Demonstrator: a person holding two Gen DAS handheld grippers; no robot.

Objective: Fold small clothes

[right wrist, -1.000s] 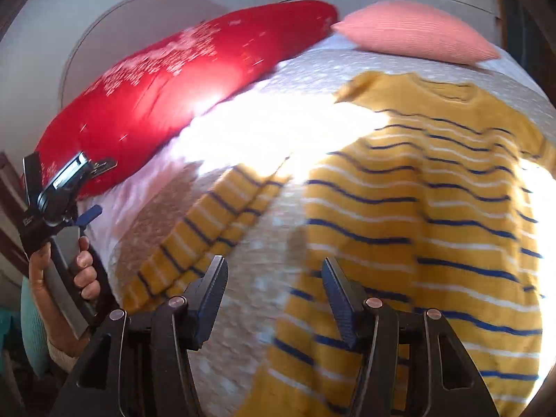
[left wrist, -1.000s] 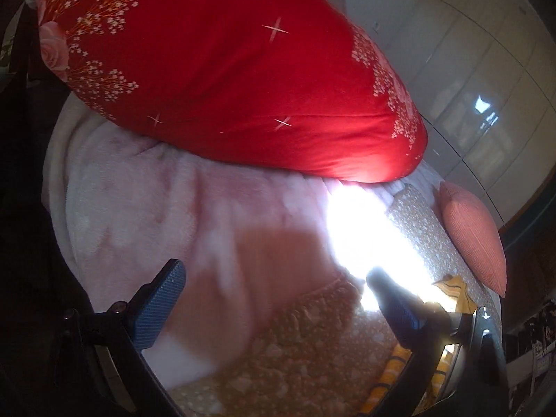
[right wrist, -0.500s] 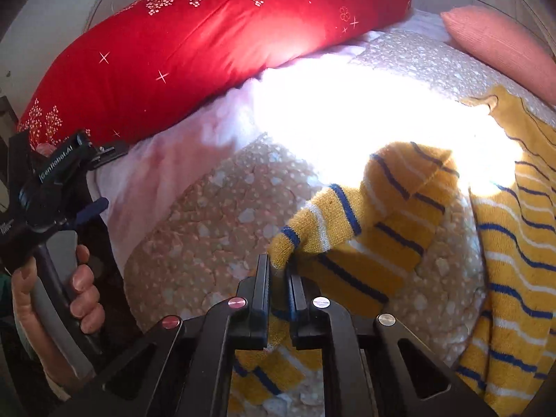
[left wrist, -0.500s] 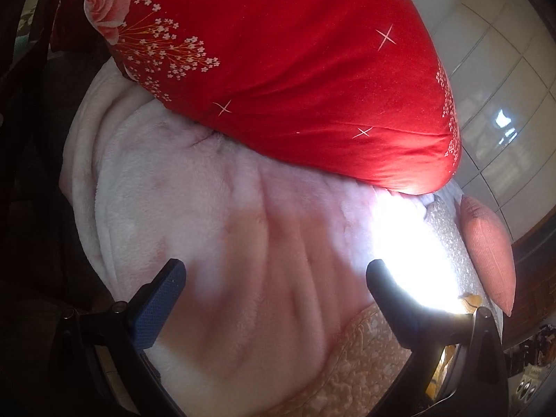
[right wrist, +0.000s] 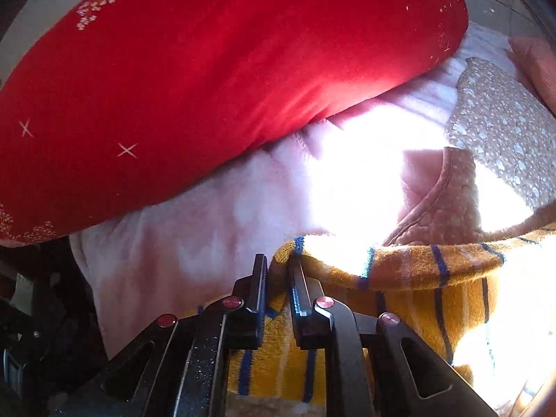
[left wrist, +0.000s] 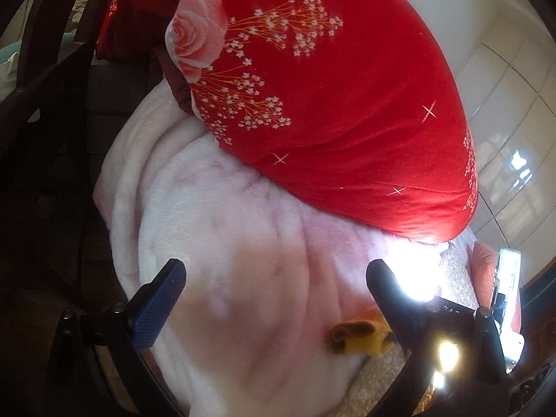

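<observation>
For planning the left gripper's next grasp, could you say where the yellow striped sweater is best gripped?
Probably the bunched yellow fold lying on the pink blanket, approached from the left gripper side: it stands raised and free, while the right gripper already pinches another edge.

Since 1 second ago the right gripper (right wrist: 278, 271) has closed from wide open onto the yellow striped sweater's sleeve (right wrist: 382, 264) and carried it toward the red pillow (right wrist: 215, 80), so the cuff now lies on the pink blanket (left wrist: 243, 295) below that pillow
</observation>
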